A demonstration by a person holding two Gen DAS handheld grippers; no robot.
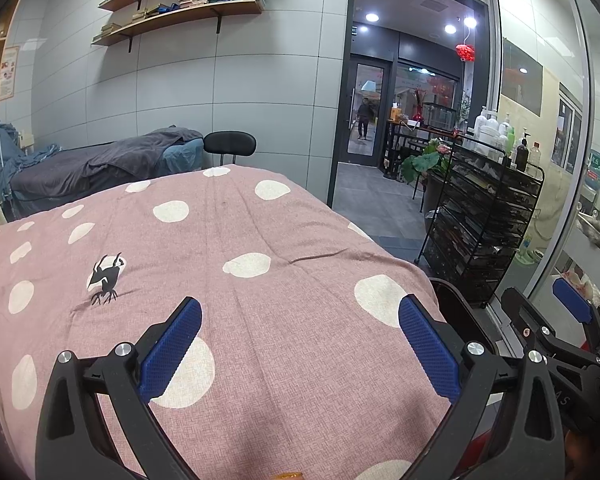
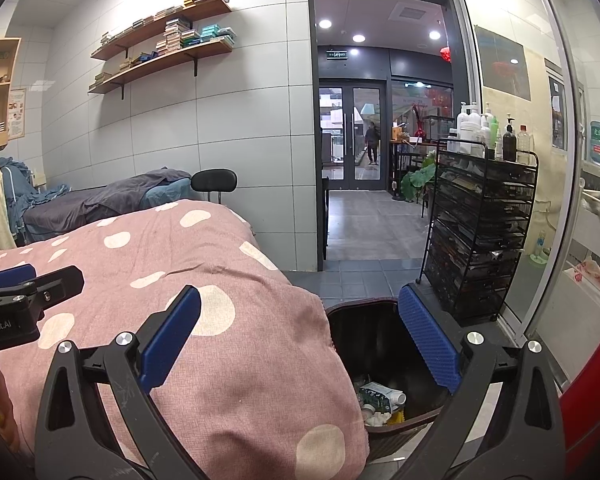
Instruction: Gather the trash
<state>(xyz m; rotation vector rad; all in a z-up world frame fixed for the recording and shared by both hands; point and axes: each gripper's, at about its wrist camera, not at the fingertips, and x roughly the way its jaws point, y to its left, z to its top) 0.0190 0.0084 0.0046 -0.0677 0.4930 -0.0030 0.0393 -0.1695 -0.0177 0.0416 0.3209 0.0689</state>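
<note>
My left gripper (image 1: 300, 344) is open and empty above a bed with a pink cover (image 1: 240, 280) with white dots. My right gripper (image 2: 300, 340) is open and empty, over the bed's corner and a dark trash bin (image 2: 380, 320). The bin stands on the floor beside the bed and holds trash: a crushed carton (image 2: 380, 396) and white scraps. The right gripper also shows at the right edge of the left wrist view (image 1: 540, 312), and the left gripper at the left edge of the right wrist view (image 2: 28, 280). No loose trash shows on the bed.
A black wire rack (image 2: 476, 240) topped with bottles stands right of the bin by a glass wall. An open doorway (image 2: 356, 160) leads to a hall. A second bed with grey covers (image 1: 100, 164), a black chair (image 1: 230, 144) and wall shelves (image 1: 180, 4) lie beyond.
</note>
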